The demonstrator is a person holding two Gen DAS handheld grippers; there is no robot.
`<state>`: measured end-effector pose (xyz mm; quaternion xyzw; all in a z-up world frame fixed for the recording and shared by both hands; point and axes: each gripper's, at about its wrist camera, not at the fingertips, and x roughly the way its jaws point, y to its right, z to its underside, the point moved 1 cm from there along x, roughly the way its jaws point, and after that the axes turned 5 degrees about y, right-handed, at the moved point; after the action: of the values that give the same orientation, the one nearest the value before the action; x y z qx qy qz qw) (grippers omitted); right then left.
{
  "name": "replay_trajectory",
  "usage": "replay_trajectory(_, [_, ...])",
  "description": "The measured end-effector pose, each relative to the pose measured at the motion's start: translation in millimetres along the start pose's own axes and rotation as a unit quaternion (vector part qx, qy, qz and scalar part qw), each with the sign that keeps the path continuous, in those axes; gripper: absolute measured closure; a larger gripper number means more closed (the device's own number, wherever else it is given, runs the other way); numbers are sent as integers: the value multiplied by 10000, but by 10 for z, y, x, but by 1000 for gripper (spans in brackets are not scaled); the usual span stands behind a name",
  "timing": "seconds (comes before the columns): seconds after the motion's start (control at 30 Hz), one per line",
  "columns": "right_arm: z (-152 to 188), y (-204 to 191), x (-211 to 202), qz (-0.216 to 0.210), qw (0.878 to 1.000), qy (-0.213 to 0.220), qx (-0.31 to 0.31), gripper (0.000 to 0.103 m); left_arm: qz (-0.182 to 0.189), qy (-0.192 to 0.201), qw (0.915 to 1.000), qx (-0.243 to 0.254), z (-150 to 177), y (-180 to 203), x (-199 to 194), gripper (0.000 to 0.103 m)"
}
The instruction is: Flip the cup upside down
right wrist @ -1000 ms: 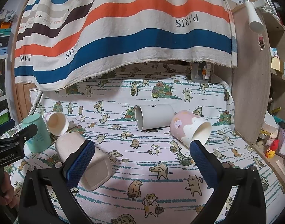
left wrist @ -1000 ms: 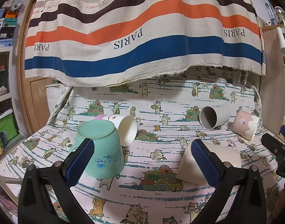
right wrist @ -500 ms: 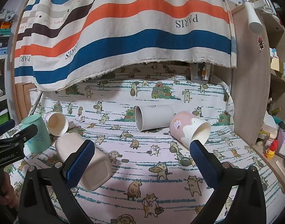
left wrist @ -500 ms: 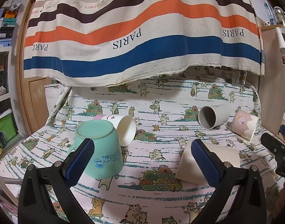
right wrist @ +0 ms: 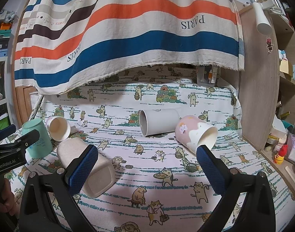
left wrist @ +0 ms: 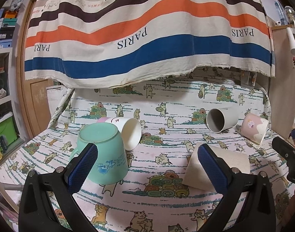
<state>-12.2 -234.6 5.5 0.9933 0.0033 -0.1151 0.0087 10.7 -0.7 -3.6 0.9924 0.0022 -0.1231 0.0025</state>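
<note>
A mint green mug (left wrist: 104,150) stands upside down on the cat-print cloth, just behind my left gripper's left finger; it also shows in the right wrist view (right wrist: 38,139). Several cups lie on their sides: a white paper cup (left wrist: 129,132) (right wrist: 58,128), a beige square cup (left wrist: 222,166) (right wrist: 85,166), a grey cup (left wrist: 220,119) (right wrist: 159,121), and a pink and white cup (left wrist: 254,129) (right wrist: 195,133). My left gripper (left wrist: 147,168) is open and empty. My right gripper (right wrist: 146,167) is open and empty above the cloth.
A striped "PARIS" cloth (left wrist: 147,38) hangs over the back of the table. A wooden panel (right wrist: 261,89) borders the right side, with cluttered shelves beyond it. A green bin (left wrist: 2,129) and shelves stand at the left.
My left gripper has drawn back and up slightly from the mint mug. The cups have not moved. The right gripper is nearly still.
</note>
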Motion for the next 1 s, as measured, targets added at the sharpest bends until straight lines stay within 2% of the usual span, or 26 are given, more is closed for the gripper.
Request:
replay_trajectory(0.2, [-3,-6,-21,75,10000,52,-37,0,141,-55,9999,3,2,-6,21,0])
replay_trajectory(0.37, [6,-18,13,30,10000,-69,-46,0,518,-136,9986,9,-24,-17,48,0])
replay_trajectory(0.47, [-2,-48,-55,285,9995,34,-132,0,652,-307,9974,20,-168,-48,62,0])
replay_trajectory(0.53, [-65,-99,-136,424,9986,193,-247,0,784,-277,9965,-118,-300,-116,45,0])
replay_trajectory(0.63, [-214,-202,-238,375,9974,256,-558,0,1050,-162,9938,-320,-494,-215,51,0])
replay_trajectory(0.7, [-310,-269,-278,183,9972,277,-673,0,1167,-95,9927,-286,-577,-228,108,0])
replay_trajectory(0.83, [-390,-422,-217,198,9956,218,-892,0,1007,-1,9948,-159,-620,-237,304,0])
replay_trajectory(1.0, [-305,-575,-46,58,9950,-106,-992,0,1166,105,9929,-201,-480,-294,456,0])
